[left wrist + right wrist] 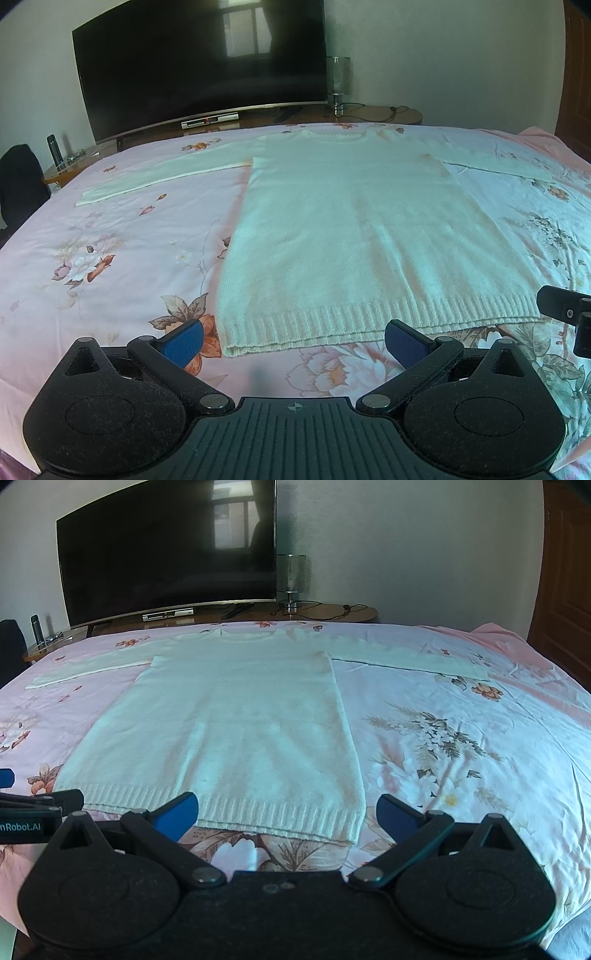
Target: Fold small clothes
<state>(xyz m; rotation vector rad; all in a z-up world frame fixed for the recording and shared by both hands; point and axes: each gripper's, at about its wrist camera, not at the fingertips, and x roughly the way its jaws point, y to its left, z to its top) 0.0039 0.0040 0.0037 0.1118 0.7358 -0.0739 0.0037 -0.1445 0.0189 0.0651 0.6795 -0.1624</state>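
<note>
While the white sweater [354, 236] lies flat on the bed [110, 236], both grippers hover near its hem. The left gripper [293, 343] and right gripper [286, 818] hold their jaws wide, empty.

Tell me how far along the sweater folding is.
Done: the white sweater lies spread flat on the floral bedspread, both sleeves out to the sides. In hand: nothing; the left gripper and right gripper are open, near the ribbed hem. Left: every fold, sleeves and body.
</note>
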